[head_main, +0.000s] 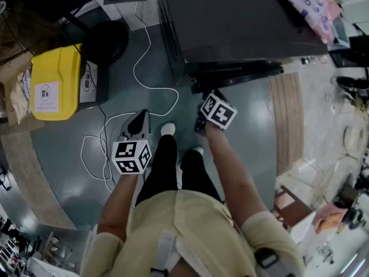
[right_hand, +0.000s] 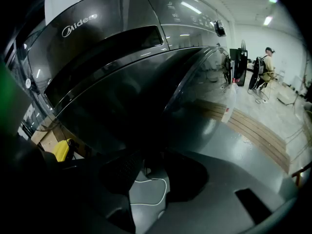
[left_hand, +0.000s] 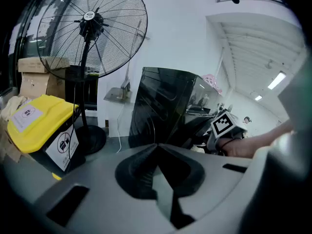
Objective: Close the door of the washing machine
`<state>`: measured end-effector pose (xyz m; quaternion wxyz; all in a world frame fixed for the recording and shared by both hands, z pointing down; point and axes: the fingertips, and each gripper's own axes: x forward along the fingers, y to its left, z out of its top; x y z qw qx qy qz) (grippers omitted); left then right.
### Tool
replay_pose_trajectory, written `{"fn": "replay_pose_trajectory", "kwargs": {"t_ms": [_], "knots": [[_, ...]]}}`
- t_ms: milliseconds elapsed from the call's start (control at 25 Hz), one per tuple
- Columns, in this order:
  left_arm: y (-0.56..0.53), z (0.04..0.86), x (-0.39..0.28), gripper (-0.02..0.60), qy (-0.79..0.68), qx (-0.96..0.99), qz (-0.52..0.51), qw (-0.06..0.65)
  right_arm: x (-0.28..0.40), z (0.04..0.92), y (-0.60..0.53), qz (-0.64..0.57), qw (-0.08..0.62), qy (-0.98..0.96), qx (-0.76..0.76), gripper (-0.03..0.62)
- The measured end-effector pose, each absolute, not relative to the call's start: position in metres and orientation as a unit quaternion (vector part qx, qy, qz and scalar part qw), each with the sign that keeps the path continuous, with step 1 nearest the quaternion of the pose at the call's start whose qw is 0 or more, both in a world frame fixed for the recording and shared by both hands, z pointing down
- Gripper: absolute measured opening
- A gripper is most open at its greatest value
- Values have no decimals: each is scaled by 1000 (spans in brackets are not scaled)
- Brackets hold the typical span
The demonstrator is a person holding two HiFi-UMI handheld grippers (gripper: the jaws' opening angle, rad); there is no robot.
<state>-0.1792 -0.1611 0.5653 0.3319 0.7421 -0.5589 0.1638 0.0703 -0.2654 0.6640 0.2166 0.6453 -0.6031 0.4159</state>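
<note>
Far centre: big dark grey glossy washing machine [head_main: 242, 22], Midea badge on front panel. Curved dark glass door [head_main: 236, 75] not closed, swung out from the front toward the near side along the machine's near edge

Just beside that door, by its left end in the head view: right gripper [right_hand: 147, 165]. Contact with door impossible to tell. Fingers [right_hand: 119, 174] wide apart, nothing between them, only floor and a loop of white cable visible through the gap

Further left and nearer, well apart from the machine: left gripper [left_hand: 157, 147], aimed forward and down. Fingers [left_hand: 139, 174] narrow, tips meeting, nothing held

Far left: yellow-lidded plastic bin [head_main: 55, 82] with white label, next to black pedestal fan [left_hand: 92, 28] on a round base. Thin white cable [head_main: 134, 68] snaking over grey-green floor [head_main: 69, 172] between bin and machine. Pink printed bag [head_main: 311, 2] on top of the machine, far right corner. Strip of pale wood flooring [head_main: 288, 120] right of the door. Black trousers and white shoes [head_main: 167, 129] between the two grippers. Far background in the right gripper view: standing person [right_hand: 265, 62]
</note>
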Motion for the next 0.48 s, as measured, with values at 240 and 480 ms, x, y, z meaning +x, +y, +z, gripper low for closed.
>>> {"fn": "replay_pose_trajectory", "kwargs": {"t_ms": [240, 480], "knots": [[-159, 566, -178, 3, -560, 741, 165, 332, 69, 665, -267, 415, 218, -605, 644, 138], [-159, 566, -178, 3, -558, 741, 168, 332, 69, 664, -268, 420, 212, -606, 642, 138]]}}
